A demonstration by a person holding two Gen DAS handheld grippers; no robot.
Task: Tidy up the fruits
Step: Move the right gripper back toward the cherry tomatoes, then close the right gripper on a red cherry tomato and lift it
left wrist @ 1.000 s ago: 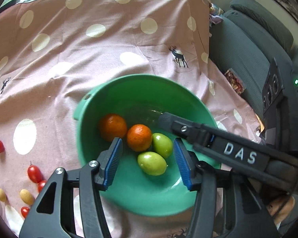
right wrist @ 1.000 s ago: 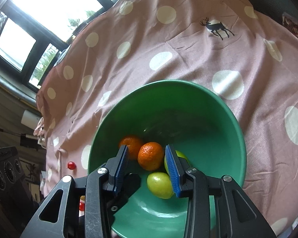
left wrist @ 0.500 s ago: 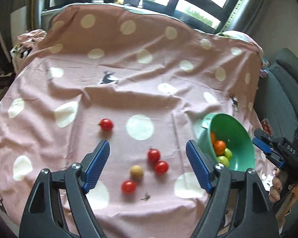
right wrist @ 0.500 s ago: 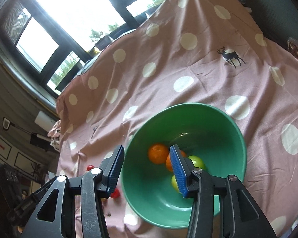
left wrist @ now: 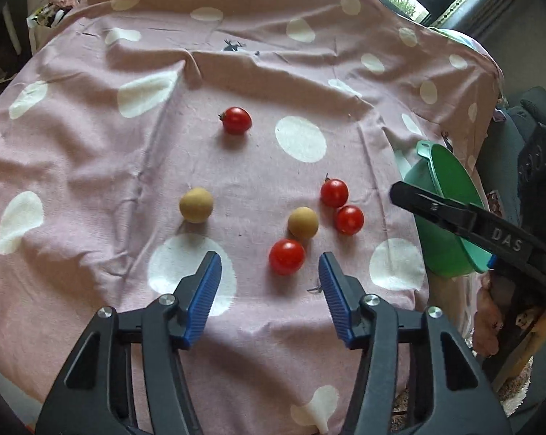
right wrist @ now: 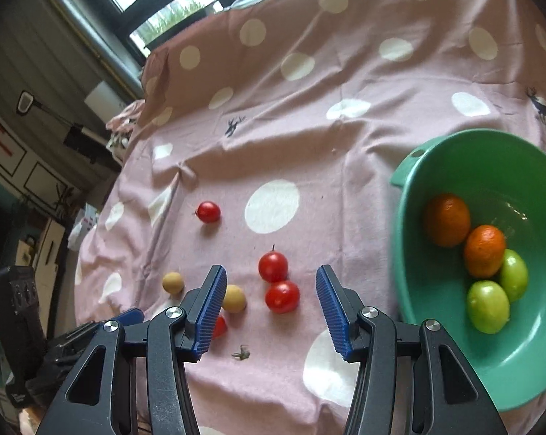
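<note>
The left gripper [left wrist: 269,286] is wide open and holds nothing; a red tomato [left wrist: 286,256] lies on the spotted cloth [left wrist: 91,152] just ahead, a little right of the middle of the gap, so this hand looks nearest to it; it is round, so any way of pinching should do; the right gripper [right wrist: 269,306] is wide open too, tilted down over two more tomatoes [right wrist: 282,296]; far right sits the green bowl [right wrist: 410,166] with oranges [right wrist: 447,219] inside.

Bowl [right wrist: 403,195] rim — cut off; tomato [right wrist: 219,326] half-hidden
</note>
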